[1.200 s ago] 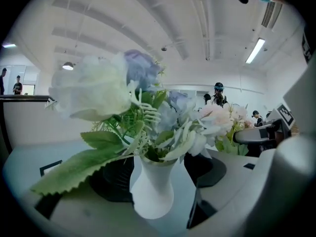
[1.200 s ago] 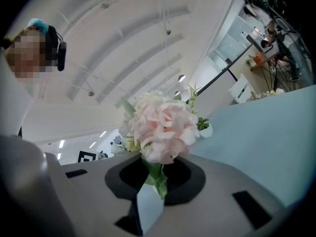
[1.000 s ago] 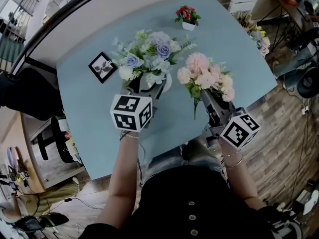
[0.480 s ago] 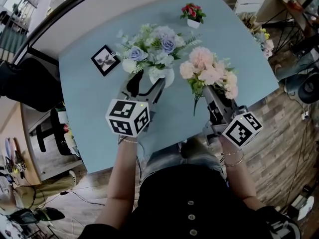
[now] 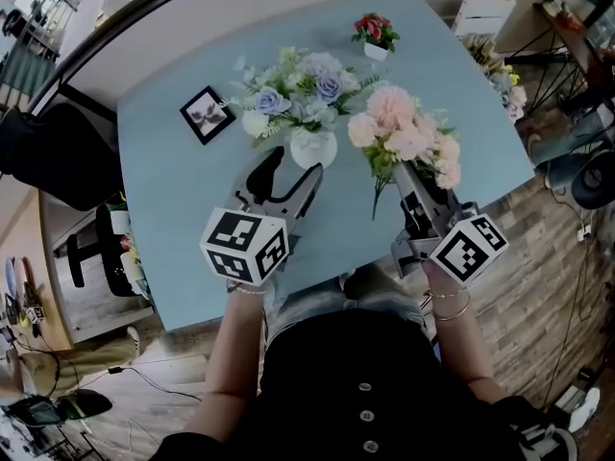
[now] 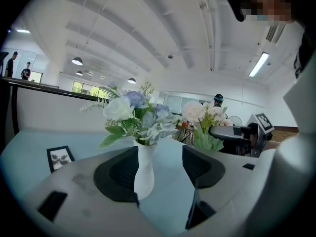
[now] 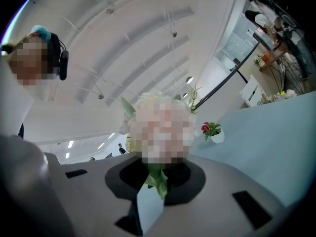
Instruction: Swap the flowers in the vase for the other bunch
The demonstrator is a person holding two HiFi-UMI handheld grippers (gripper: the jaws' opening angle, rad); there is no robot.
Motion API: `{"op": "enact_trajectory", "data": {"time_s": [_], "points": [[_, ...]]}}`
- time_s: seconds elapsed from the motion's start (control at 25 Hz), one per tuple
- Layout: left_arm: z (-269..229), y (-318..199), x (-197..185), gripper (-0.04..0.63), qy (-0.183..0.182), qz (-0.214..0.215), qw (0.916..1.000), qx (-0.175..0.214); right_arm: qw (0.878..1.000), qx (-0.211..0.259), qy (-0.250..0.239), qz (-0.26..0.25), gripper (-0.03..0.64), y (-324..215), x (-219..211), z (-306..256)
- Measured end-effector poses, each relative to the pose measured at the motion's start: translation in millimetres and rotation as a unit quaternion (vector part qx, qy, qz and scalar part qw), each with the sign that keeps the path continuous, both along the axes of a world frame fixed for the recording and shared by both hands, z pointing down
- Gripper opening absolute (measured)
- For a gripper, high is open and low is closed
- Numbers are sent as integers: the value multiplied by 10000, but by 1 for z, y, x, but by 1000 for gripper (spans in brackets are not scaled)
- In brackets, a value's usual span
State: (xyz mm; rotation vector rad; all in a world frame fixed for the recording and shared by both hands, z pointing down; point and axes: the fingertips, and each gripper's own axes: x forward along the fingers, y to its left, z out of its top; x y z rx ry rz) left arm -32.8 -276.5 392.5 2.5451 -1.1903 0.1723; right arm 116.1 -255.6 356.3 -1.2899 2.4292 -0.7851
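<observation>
A white vase stands on the light blue table with a blue and white bunch in it. My left gripper is open just in front of the vase, its jaws apart and not touching it. In the left gripper view the vase shows between the open left gripper jaws, further off. My right gripper is shut on the stems of the pink bunch, held upright to the right of the vase. The pink bunch fills the right gripper view above the shut right gripper.
A small black picture frame lies left of the vase. A little white pot of red flowers stands at the far edge. A white chair and more flowers sit beyond the table's right corner. The near table edge runs just below both grippers.
My left gripper has drawn back toward me from around the vase, which now stands free. The right gripper with the pink bunch has barely moved.
</observation>
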Motion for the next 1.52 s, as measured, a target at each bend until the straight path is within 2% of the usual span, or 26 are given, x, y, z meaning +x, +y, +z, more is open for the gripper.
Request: {"op": "enact_trajectory", "data": {"time_s": [0.12, 0.28, 0.48, 0.6, 0.84, 1.08, 1.52], "points": [[-9, 3, -7, 255, 243, -185, 9995, 39, 9999, 59, 27, -90, 72, 0, -5, -4], [-19, 6, -15, 171, 438, -361, 9983, 158, 9998, 8, -32, -185, 72, 0, -8, -3], [-27, 13, -25, 69, 278, -396, 9979, 438, 9996, -53, -27, -263, 72, -1, -13, 1], [-23, 19, -28, 28, 192, -346, 9983, 426, 9996, -42, -25, -272, 72, -3, -15, 1], [3, 29, -27, 11, -237, -195, 9995, -99, 9994, 36, 1, -331, 72, -5, -18, -4], [6, 31, -26, 11, -44, -91, 9997, -215, 9993, 10, 43, -370, 72, -7, -20, -3], [9, 33, -20, 11, -197, 53, 9996, -219, 9989, -34, 189, -431, 72, -3, -20, 1]]}}
